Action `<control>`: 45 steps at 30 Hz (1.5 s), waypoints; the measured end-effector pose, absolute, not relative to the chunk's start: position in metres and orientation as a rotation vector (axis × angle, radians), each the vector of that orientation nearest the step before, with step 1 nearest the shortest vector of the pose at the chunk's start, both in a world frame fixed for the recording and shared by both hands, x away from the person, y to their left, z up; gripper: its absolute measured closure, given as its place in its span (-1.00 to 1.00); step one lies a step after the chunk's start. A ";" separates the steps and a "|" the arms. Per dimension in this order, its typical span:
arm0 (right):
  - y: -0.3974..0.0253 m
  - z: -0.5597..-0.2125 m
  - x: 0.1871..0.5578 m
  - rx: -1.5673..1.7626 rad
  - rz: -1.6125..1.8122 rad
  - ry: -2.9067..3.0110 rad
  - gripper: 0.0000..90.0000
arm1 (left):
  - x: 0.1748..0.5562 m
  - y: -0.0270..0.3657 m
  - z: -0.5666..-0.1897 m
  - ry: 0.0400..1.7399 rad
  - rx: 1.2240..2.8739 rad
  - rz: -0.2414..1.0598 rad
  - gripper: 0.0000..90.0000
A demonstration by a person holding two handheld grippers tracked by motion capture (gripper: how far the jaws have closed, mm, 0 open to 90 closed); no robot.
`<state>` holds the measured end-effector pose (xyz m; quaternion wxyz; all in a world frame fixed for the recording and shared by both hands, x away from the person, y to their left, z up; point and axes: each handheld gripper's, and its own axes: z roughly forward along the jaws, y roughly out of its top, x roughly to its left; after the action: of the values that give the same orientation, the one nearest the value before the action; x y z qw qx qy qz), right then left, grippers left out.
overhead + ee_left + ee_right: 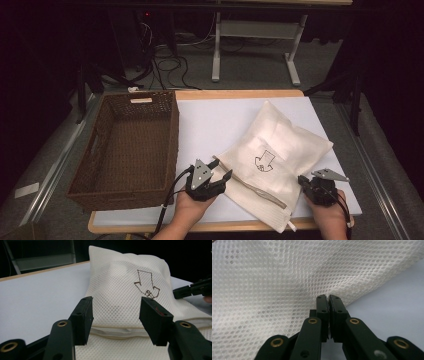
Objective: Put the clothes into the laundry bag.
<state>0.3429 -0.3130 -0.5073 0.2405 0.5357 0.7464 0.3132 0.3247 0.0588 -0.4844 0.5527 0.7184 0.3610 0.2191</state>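
Item: cream mesh bag (272,160), soft and pillow-like, with a padded bulge inside.
Marking: dark outlined arrow (264,161) drawn on top, its head toward six o'clock.
Closure: zipper (252,186) along the near-left edge, running diagonally.
Pose: lying flat, turned like a diamond.
Place: right half of the white table mat (210,125), at about four o'clock from the mat's centre.

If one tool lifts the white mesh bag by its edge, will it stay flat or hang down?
The mesh bag would probably sag: its thin netting already creases and drapes on the table. The padded bulge inside suggests soft, light contents that may slide toward the lower end. The right tool, at its edge, should find the open weave easy to grip.
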 end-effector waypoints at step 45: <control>-0.319 -0.506 0.391 1.363 0.924 2.120 0.95 | 0.302 0.055 -0.518 1.010 2.020 0.437 0.96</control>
<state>0.3909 -0.3194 -0.5064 0.2265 0.4944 0.7693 0.3352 0.3024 0.0553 -0.5181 0.4086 0.8015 0.4007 0.1732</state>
